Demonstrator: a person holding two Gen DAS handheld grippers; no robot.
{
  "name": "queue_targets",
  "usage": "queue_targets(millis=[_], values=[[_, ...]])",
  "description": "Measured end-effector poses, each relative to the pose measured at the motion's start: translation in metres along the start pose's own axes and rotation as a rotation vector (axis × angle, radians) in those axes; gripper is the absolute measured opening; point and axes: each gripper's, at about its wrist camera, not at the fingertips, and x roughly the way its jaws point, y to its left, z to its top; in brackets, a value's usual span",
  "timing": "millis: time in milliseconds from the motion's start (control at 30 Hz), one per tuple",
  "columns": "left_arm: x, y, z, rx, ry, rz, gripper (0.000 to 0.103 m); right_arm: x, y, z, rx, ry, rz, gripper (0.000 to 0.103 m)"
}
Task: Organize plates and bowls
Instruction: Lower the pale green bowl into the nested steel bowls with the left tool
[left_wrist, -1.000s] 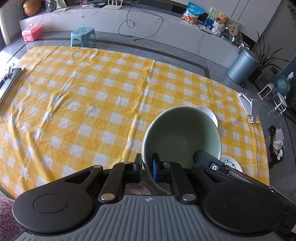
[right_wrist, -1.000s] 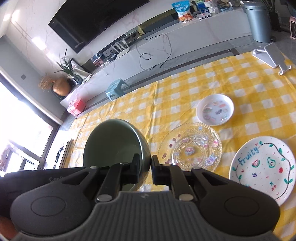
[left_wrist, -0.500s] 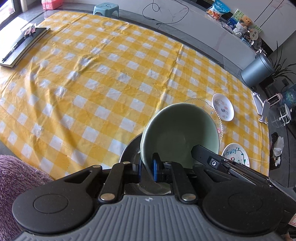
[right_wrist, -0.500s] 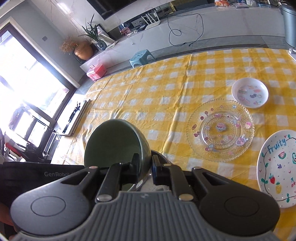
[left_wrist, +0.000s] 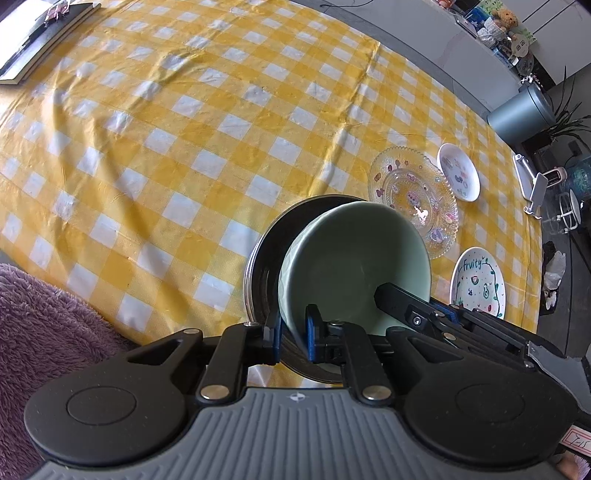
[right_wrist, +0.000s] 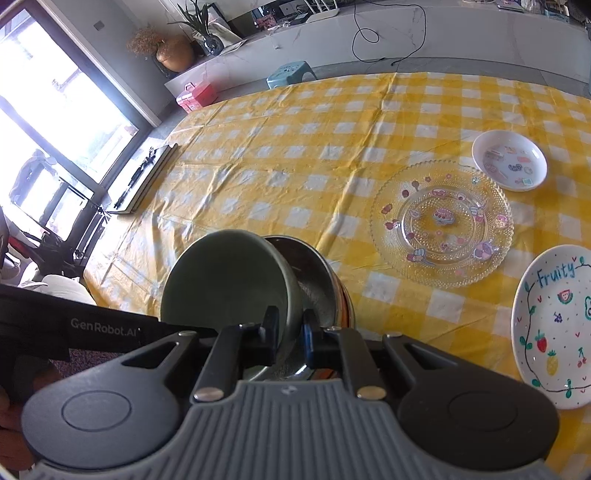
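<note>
Right now both tools are clamped on the rim of the green bowl (left_wrist: 354, 258): the left gripper (left_wrist: 291, 334) on one side, the right gripper (right_wrist: 288, 332) opposite. Tilted, the bowl sits just ahead of the fingers, partly inside a metal bowl (right_wrist: 317, 273) beneath, on the yellow checked cloth (left_wrist: 184, 147).

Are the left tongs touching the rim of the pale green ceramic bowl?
Touching. In the left wrist view, the left tongs have their blue pads closed on both sides of the rim of the pale green ceramic bowl, with no gap visible.
</note>
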Motion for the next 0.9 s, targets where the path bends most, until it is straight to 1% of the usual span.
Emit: queue_targets(millis=[333, 767, 900], values=[[0.01, -0.005, 0.007, 0.011, 0.04, 0.025, 0.014, 0.008, 0.003, -0.002, -0.054, 0.015, -0.058, 0.011], [0.014, -0.009, 0.01, 0.025, 0.053, 0.045, 0.015, 0.012, 0.006, 0.0, -0.085, 0.019, -0.087, 0.011], [0.015, -0.011, 0.01, 0.042, 0.061, 0.051, 0.015, 0.012, 0.008, 0.0, -0.114, 0.023, -0.096, 0.012]])
